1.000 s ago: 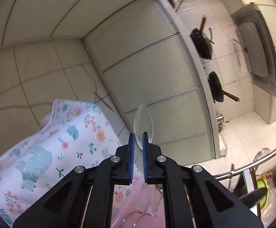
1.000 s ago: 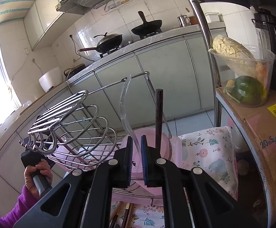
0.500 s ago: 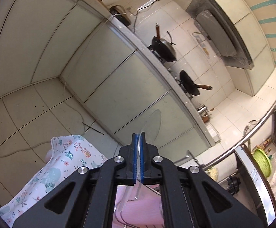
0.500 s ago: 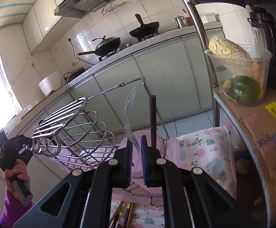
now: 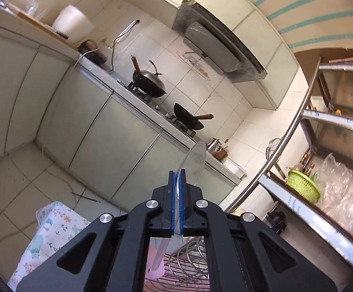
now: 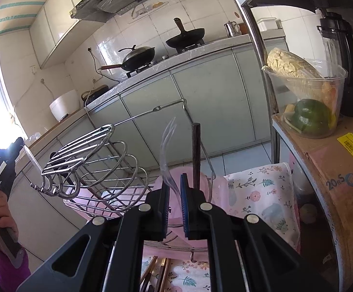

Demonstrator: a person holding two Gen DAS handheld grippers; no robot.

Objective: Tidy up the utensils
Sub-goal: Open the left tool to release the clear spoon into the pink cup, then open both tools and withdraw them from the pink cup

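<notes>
My left gripper (image 5: 176, 194) is shut on a clear plastic spoon (image 5: 196, 163), whose bowl sticks up past the fingertips, lifted high and pointed at the kitchen counter. My right gripper (image 6: 175, 189) holds a clear plastic fork (image 6: 168, 143) between its blue pads, tines up. A dark chopstick (image 6: 196, 155) stands beside the right finger. Behind them is a wire dish rack (image 6: 91, 160) with a pink holder (image 6: 176, 177). The left gripper (image 6: 3, 160), in a hand, shows at the left edge of the right wrist view.
Floral cloth (image 6: 261, 194) covers the table; more utensils (image 6: 157, 272) lie on it below the right gripper. A cardboard box (image 6: 334, 170) with a tub of vegetables (image 6: 305, 97) stands right. The counter with two woks (image 5: 149, 82) is behind. A metal shelf (image 5: 322, 206) stands right.
My left gripper has tilted upward with the spoon, from the floor and cloth toward the counter and hood. The right gripper has stayed nearly still with the fork.
</notes>
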